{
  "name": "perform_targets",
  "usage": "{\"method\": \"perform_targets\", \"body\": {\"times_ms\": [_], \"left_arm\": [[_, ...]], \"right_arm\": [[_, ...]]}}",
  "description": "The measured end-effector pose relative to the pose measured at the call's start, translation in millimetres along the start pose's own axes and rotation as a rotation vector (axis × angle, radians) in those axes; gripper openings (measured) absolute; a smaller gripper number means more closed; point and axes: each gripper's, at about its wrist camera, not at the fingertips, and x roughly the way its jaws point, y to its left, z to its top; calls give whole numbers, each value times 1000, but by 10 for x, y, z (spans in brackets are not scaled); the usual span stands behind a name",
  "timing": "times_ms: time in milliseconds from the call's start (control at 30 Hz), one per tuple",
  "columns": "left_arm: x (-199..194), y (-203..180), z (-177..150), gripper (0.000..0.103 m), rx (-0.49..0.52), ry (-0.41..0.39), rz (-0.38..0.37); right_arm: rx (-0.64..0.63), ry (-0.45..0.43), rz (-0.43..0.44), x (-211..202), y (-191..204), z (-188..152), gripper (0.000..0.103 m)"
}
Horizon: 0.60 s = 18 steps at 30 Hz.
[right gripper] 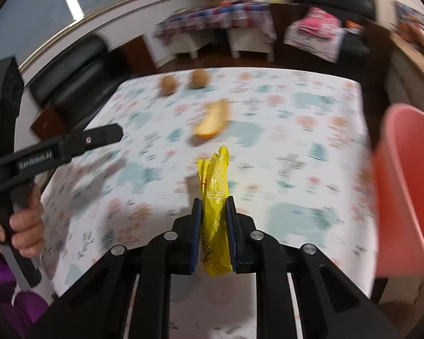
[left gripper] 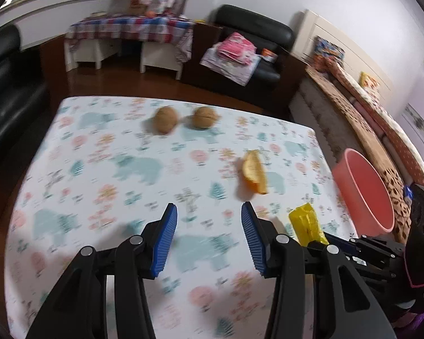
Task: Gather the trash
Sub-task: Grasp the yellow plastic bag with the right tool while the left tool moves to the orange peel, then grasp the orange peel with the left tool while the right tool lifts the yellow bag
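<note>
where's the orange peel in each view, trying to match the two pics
Left wrist view: the orange peel lies right of centre on the patterned tablecloth, beyond the right pad of the open left gripper.
Right wrist view: the peel lies centre, above the yellow wrapper.
Shared landmark: the pink bin at the table's right edge.

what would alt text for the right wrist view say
The right gripper pinches a crumpled yellow wrapper above a table with a patterned cloth. A pink bin stands at the right; an orange peel and two walnuts lie farther off.
</note>
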Motion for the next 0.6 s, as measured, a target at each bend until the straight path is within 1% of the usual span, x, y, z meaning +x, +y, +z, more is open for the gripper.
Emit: {"method": "perform_targets", "body": {"times_ms": [133,267,467,600], "left_arm": [[251,-265,101,47,35,20,-14],[493,-429,207,47,49,45,-11],[827,-587,340,47,71,75,39],[1000,-625,331,47,75,106,74]], "right_arm": [[72,-30,-55,-76,-217,-31,17],[96,-38,-87,-73,-326,-69,17],[103,-40,-83,-73,-390,-77,17],[118,-38,-75,-65,-423,-84,17]]}}
